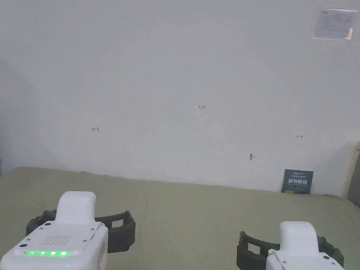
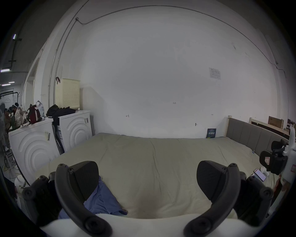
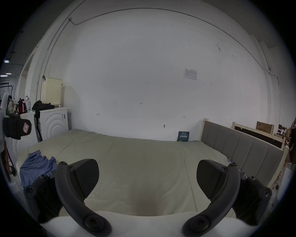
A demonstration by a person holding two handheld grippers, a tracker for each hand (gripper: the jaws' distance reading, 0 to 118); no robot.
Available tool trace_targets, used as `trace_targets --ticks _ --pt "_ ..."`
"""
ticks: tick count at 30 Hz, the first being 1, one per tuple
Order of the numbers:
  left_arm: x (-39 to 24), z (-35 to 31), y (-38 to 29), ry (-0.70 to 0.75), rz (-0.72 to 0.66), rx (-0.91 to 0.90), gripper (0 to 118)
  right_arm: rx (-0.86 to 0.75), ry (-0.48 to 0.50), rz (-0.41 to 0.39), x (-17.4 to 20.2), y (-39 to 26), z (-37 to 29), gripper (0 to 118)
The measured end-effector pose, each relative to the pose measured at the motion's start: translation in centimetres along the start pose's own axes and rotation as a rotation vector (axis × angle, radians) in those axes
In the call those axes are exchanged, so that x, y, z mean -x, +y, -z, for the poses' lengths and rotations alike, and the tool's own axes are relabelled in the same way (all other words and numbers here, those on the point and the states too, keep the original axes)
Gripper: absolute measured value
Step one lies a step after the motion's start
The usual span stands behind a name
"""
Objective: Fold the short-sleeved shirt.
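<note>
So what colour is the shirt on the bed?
The shirt is plain blue; the right gripper view shows it best.

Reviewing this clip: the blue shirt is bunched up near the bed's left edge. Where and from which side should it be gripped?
Probably the raised fold of the shirt, approached from above by the left gripper, which is nearest and open. The shirt lies crumpled on the bed, so no hem or shoulder can be made out; a raised fold gives the jaws cloth to pinch.
</note>
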State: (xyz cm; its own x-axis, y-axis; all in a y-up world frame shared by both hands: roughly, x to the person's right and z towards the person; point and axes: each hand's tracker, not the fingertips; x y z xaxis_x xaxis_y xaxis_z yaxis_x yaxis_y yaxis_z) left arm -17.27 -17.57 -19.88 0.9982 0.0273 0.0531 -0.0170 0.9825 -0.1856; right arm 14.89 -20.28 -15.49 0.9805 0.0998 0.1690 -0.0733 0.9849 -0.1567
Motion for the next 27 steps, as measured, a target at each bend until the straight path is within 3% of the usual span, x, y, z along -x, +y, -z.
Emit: trace_targets --ticks 6,7,8,9,10,11,13,16,19,22,27 --pt "-0.3 -0.1 -0.2 -0.012 0.027 0.020 115 0.030 -0.001 0.011 -0.2 -0.1 0.1 118" --pt "-0.4 -0.2 -0.2 -0.015 0.056 0.037 91 0.041 0.001 0.014 -0.2 -0.2 0.1 109" --pt "-0.5 -0.4 -0.2 -0.015 0.063 0.029 30 0.039 0.006 0.017 -0.2 -0.3 0.0 86" --pt "-0.6 0.0 -0.2 0.008 0.059 0.036 0 0.040 0.005 0.021 -0.2 -0.3 -0.1 39" --pt "-0.5 0.0 -0.2 0.018 0.040 0.009 0 0.055 -0.055 0.020 -0.2 -0.4 0.1 0" --pt "-0.3 0.1 -0.3 0.001 0.040 0.062 0 0.010 -0.083 0.035 0.1 -0.8 -0.1 0" --pt "0.1 0.0 -0.7 -0.014 0.003 0.047 0 0.054 -0.014 0.039 -0.2 -0.8 -0.1 0" --pt "0.0 0.1 -0.9 -0.019 0.013 0.057 0 0.048 -0.061 -0.008 0.2 -1.4 0.0 0" --pt "-0.1 0.0 -0.9 -0.027 0.010 0.051 0 0.056 -0.047 0.030 -0.3 -1.2 -0.1 0" --pt "0.5 0.3 -1.2 -0.020 0.010 0.059 0 0.068 -0.046 0.017 -0.2 -1.3 0.0 0" --pt "3.1 -0.1 -1.4 0.023 -0.024 0.076 0 0.085 0.026 0.021 1.7 -1.5 0.8 0"
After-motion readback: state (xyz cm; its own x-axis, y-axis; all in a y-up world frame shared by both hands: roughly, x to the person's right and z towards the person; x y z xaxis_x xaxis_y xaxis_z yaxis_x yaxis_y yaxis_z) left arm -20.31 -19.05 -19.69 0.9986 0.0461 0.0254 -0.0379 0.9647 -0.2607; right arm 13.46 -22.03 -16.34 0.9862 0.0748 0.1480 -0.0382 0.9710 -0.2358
